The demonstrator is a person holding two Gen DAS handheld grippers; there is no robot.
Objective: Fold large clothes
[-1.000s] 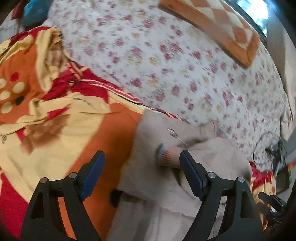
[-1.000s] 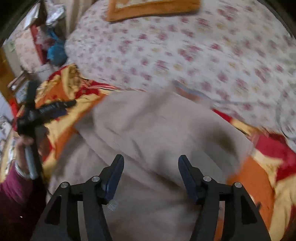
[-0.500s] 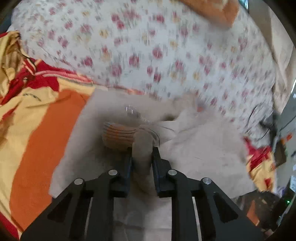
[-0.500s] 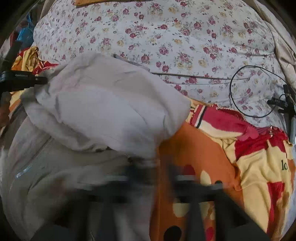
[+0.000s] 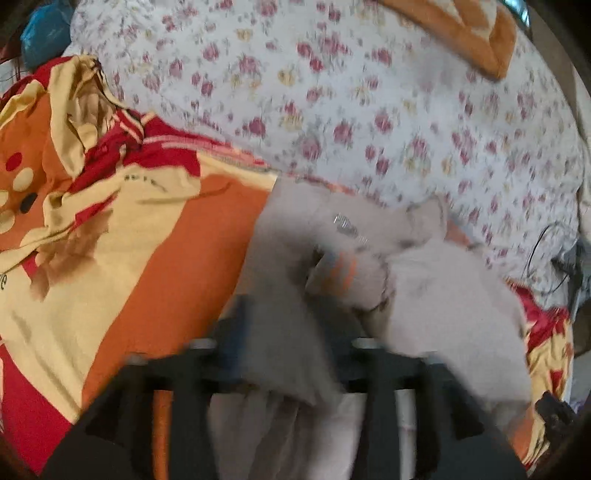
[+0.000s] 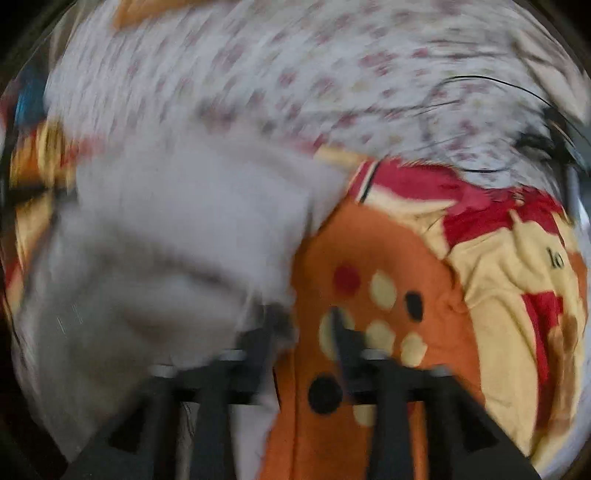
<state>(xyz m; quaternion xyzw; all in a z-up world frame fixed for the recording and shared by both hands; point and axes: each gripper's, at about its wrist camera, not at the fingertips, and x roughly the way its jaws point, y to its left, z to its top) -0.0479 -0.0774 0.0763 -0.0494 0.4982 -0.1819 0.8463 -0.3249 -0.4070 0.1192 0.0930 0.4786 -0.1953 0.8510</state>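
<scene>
A large beige zip jacket (image 5: 443, 295) lies bunched on an orange, yellow and red blanket (image 5: 140, 240). Its orange-striped cuff (image 5: 340, 273) shows near the middle of the left wrist view. My left gripper (image 5: 284, 332) is blurred, its jaws apart with jacket cloth lying between them. In the right wrist view the jacket (image 6: 177, 229) fills the left half. My right gripper (image 6: 306, 332) sits at the jacket's right edge over the blanket (image 6: 480, 277), its jaws slightly apart and blurred.
A white bedsheet with red flowers (image 5: 369, 110) covers the bed behind. An orange checked pillow (image 5: 469, 33) lies at the far side. A black cable (image 6: 498, 122) and charger lie on the sheet at the right.
My left gripper, shut on the jacket half a second ago, has its jaws apart now and has drawn back. My right gripper has moved and its jaws have parted a little. Both views are motion-blurred.
</scene>
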